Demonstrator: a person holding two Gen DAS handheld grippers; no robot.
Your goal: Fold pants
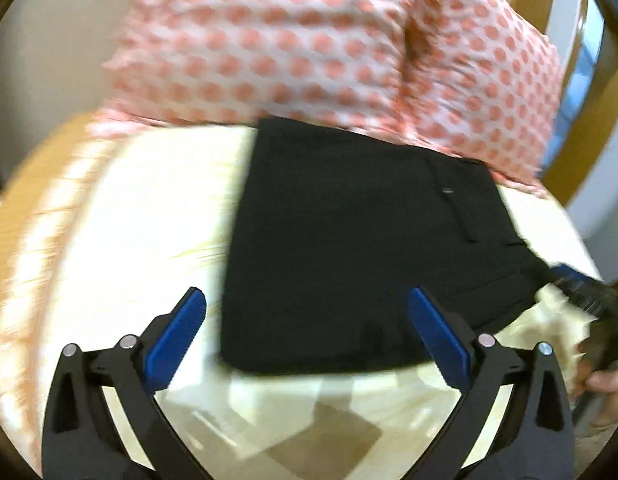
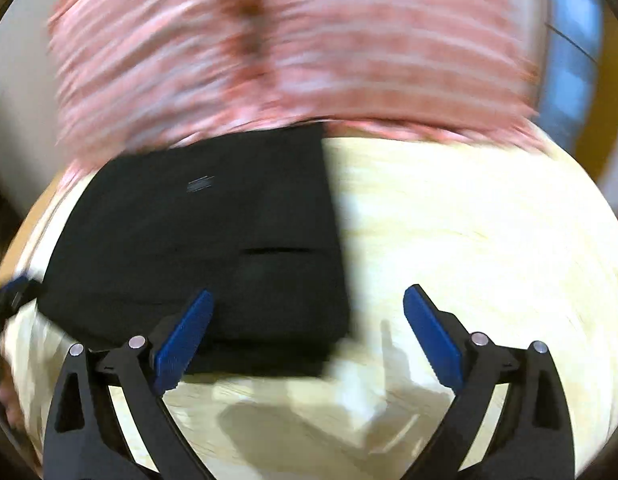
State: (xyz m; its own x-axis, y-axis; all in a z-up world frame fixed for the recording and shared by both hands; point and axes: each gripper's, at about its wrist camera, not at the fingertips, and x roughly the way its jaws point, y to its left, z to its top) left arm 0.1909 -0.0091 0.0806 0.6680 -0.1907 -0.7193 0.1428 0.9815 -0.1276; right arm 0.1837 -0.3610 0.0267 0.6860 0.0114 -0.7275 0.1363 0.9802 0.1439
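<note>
The black pants (image 1: 349, 240) lie folded into a flat rectangle on a pale wooden table (image 1: 129, 220). My left gripper (image 1: 307, 300) is open and empty, just above the pants' near edge. In the right wrist view the pants (image 2: 197, 248) lie to the left. My right gripper (image 2: 307, 300) is open and empty, its left finger (image 2: 185, 332) over the pants' near right corner and its right finger over the bare table (image 2: 469, 240). The other gripper shows at the right edge of the left view (image 1: 589, 296), and at the left edge of the right view (image 2: 13, 296). Both views are blurred.
A person in a white shirt with pink dots (image 1: 329, 40) stands close behind the table's far edge, also seen in the right wrist view (image 2: 309, 48). A wooden chair frame (image 1: 589, 92) is at the right. A hand (image 1: 605, 380) shows at the right edge.
</note>
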